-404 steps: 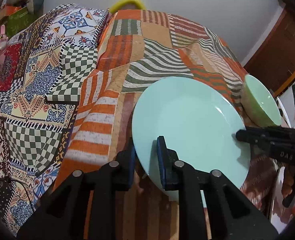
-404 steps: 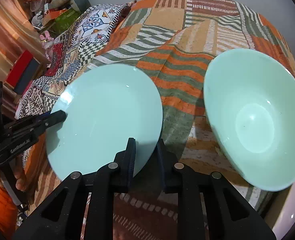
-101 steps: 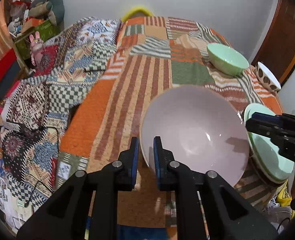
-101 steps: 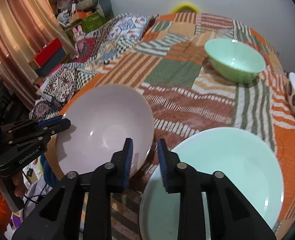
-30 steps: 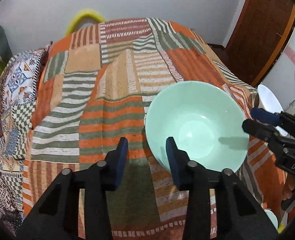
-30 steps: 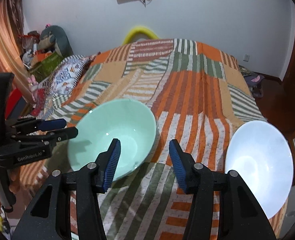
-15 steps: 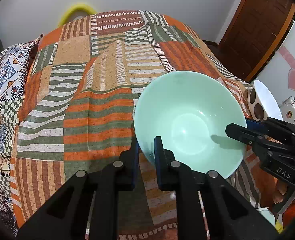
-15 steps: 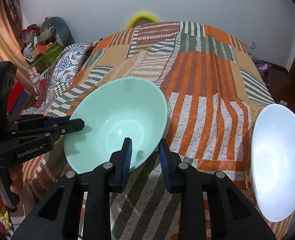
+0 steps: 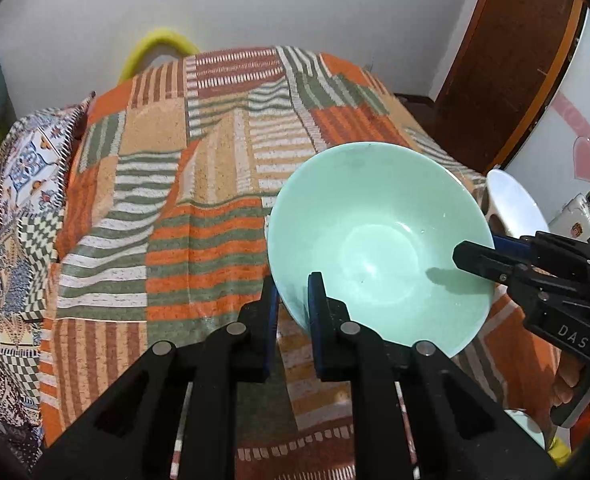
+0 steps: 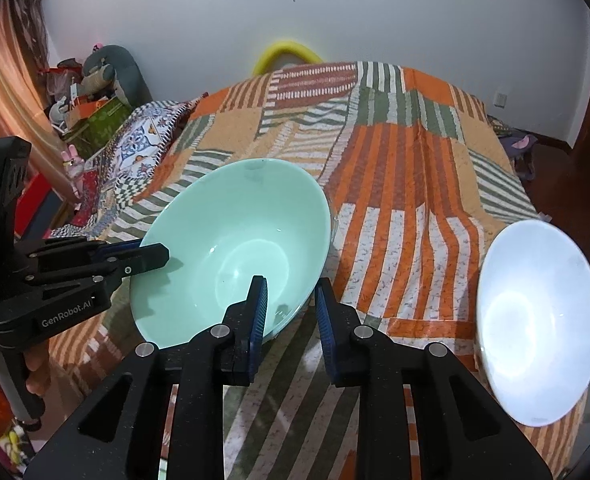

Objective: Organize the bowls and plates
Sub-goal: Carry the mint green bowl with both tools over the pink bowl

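Mint-green bowl (image 9: pixel 379 240) sits over the patchwork bedspread (image 9: pixel 199 216), tilted, its opening facing the cameras. Whether its base touches the bed cannot be told.

Left claw (image 9: pixel 293 304): jaws narrow, clamped on the bowl's near-left rim, one pad inside the wall and one outside. In the right wrist view the same claw (image 10: pixel 151 254) enters from the left and meets the rim at the bowl's left edge.

Right claw (image 10: pixel 291 304): jaws have just been closing, now pinching the bowl's near-right rim, the left pad inside the bowl and the right pad outside. In the left wrist view this claw (image 9: pixel 471 254) reaches in from the right across the far-right rim.

White bowl (image 10: pixel 535 320) lies on the bed's right edge, well apart from the green bowl, tipped on its side.
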A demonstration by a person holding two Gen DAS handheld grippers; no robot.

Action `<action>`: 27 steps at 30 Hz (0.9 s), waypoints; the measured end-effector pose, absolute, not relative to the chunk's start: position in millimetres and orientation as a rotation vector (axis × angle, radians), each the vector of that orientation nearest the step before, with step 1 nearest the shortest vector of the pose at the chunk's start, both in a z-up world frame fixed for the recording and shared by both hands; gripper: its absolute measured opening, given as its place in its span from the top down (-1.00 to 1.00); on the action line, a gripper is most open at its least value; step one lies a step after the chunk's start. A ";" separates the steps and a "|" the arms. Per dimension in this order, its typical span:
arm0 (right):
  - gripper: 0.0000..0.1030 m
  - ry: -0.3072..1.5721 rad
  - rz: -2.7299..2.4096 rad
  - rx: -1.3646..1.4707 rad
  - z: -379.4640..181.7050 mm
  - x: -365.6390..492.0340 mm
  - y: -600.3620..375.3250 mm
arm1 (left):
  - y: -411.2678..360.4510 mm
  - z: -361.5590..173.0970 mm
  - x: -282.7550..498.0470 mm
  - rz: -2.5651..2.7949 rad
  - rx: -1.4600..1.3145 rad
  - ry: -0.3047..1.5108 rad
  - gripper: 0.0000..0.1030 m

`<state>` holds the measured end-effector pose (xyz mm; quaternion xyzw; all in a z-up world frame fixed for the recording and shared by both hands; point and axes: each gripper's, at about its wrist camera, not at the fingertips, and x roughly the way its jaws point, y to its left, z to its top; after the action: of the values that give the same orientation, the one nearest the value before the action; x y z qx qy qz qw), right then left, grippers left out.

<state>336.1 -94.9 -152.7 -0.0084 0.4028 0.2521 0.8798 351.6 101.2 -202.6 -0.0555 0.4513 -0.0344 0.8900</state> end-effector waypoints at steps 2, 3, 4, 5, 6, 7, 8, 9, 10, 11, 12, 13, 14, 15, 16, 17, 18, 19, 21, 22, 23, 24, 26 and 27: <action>0.57 0.828 0.533 -0.020 -146.1 331.2 -94.4 | 101.2 -191.4 342.1 -0.065 -0.112 0.915 0.74; 0.57 0.824 0.537 -0.021 -142.2 328.8 -94.1 | 101.5 -186.8 338.3 -0.063 -0.114 0.906 0.74; 0.57 0.814 0.542 -0.022 -136.7 324.7 -94.1 | 102.1 -180.6 332.8 -0.060 -0.114 0.895 0.74; 0.57 0.808 0.545 -0.023 -133.9 321.9 -94.0 | 102.4 -176.6 329.4 -0.058 -0.114 0.888 0.74; 0.57 0.798 0.551 -0.023 -128.5 317.4 -93.9 | 103.4 -170.1 323.4 -0.053 -0.114 0.879 0.74; 0.57 0.791 0.556 -0.022 -124.6 314.4 -93.3 | 103.8 -163.3 316.3 -0.047 -0.108 0.865 0.74; 0.57 0.784 0.560 -0.021 -120.8 311.0 -93.0 | 104.4 -159.0 311.6 -0.043 -0.103 0.855 0.74; 0.57 0.775 0.566 -0.022 -116.2 306.6 -92.0 | 104.7 -152.5 303.8 -0.038 -0.096 0.840 0.74; 0.57 0.764 0.572 -0.022 -110.9 300.9 -91.0 | 105.2 -147.6 297.4 -0.034 -0.090 0.830 0.74; 0.57 0.756 0.576 -0.022 -107.2 296.7 -89.9 | 105.5 -141.9 290.6 -0.029 -0.087 0.820 0.74; 0.57 0.746 0.581 -0.025 -102.7 291.2 -88.9 | 105.9 -135.5 282.0 -0.025 -0.084 0.809 0.74; 0.57 0.734 0.587 -0.027 -96.7 283.2 -87.4 | 106.3 -130.7 274.5 -0.023 -0.084 0.802 0.74; 0.57 0.728 0.590 -0.028 -94.2 280.0 -86.8 | 107.5 -125.3 266.9 -0.020 -0.086 0.795 0.74; 0.57 0.720 0.595 -0.031 -90.5 273.4 -85.5 | 108.6 -119.4 257.8 -0.018 -0.090 0.789 0.74; 0.57 0.707 0.603 -0.031 -85.2 264.2 -84.1 | 109.1 -114.7 250.6 -0.016 -0.091 0.785 0.74; 0.57 0.699 0.609 -0.028 -81.8 257.4 -83.4 | 110.0 -108.1 239.4 -0.011 -0.093 0.775 0.74; 0.57 0.695 0.614 -0.024 -80.0 253.8 -83.9 | 109.9 -103.9 231.7 -0.008 -0.091 0.768 0.74; 0.57 0.688 0.624 -0.016 -76.5 246.3 -83.6 | 109.8 -99.0 222.3 -0.004 -0.089 0.758 0.73; 0.57 0.675 0.637 -0.009 -72.2 234.9 -82.8 | 109.4 -90.5 203.7 0.005 -0.085 0.741 0.73; 0.57 0.669 0.643 -0.010 -70.3 227.7 -81.6 | 109.3 -87.9 196.3 0.009 -0.082 0.734 0.73; 0.57 0.663 0.648 -0.014 -68.7 221.2 -80.0 | 110.2 -85.4 187.9 0.015 -0.081 0.729 0.73; 0.57 0.657 0.654 -0.018 -67.3 214.7 -78.4 | 110.8 -83.1 178.5 0.022 -0.082 0.725 0.73; 0.57 0.651 0.666 -0.019 -65.4 203.0 -76.1 | 110.6 -80.4 164.0 0.029 -0.083 0.723 0.73; 0.57 0.649 0.671 -0.018 -64.8 197.3 -75.0 | 110.9 -79.7 155.9 0.035 -0.083 0.723 0.73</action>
<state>197.3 -75.0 -64.8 -0.0088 0.3127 0.3237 0.8930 155.9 110.9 -79.7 -0.0407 0.3536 0.0171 0.9344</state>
